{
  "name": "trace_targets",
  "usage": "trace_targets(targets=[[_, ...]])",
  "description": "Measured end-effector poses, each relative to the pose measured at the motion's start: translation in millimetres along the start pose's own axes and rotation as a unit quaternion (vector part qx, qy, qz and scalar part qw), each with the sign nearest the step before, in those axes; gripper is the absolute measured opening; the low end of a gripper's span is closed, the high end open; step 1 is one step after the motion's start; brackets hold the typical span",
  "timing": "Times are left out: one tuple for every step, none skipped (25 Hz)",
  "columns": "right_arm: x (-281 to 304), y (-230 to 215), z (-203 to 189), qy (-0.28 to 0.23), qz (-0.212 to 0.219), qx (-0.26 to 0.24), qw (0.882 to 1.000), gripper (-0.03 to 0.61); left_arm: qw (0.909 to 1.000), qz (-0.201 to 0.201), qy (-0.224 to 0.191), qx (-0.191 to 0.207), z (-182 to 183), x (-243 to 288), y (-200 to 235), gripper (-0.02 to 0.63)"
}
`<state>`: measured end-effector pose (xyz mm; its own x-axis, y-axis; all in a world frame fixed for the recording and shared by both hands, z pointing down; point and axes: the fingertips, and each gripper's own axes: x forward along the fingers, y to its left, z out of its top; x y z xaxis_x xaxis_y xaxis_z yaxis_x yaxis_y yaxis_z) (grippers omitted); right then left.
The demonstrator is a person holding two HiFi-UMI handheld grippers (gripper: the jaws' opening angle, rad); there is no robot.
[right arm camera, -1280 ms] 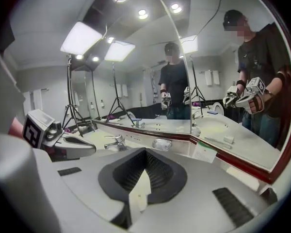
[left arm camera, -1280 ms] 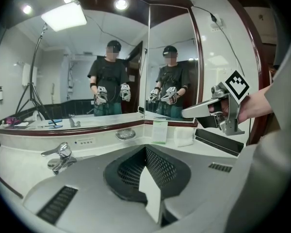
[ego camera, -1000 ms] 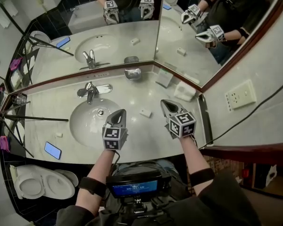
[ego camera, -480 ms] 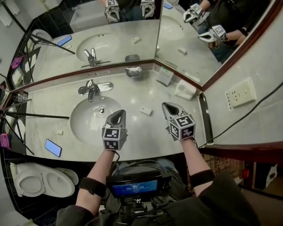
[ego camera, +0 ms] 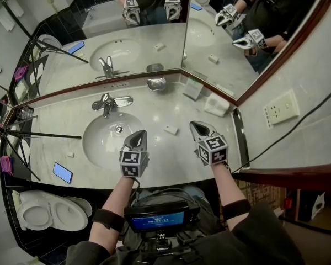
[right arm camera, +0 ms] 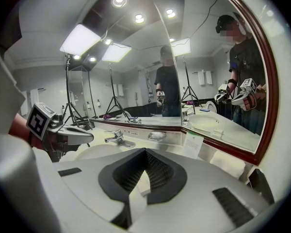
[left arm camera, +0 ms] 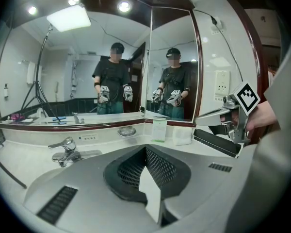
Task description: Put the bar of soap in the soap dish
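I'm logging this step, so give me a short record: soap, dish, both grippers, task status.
soap: on the counter, right of the sink
dish: at the back of the counter
left gripper: jaws shut, empty, over the sink's rim
right gripper: jaws shut, empty, near the soap, not touching
status: soap not yet in dish

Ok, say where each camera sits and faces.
Head view: on the head, steeply down at the pale marble counter; forearms, left tool, right tool show.
Left gripper view: on the left tool, facing the corner mirrors; its shut jaws show.
Right gripper view: same, from the right tool.
All share the chrome lever tap and oval silver soap dish.
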<state>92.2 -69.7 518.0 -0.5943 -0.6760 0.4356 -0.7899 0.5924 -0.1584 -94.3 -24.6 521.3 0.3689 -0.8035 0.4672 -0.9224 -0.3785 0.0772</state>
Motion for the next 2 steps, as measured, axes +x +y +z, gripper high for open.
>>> trace_targets(targets=[[-0.1,-0.2,-0.3,0.0,0.0,0.0,1.0,0.014,1.0,0.0,0.0,0.0,-0.3,-0.3,-0.2,0.0],[-0.2,-0.3,-0.7,0.001,0.0,0.0,1.0,0.014,1.0,0.001,0.0,0.0,-0.6,-0.6,-0.4,0.0]])
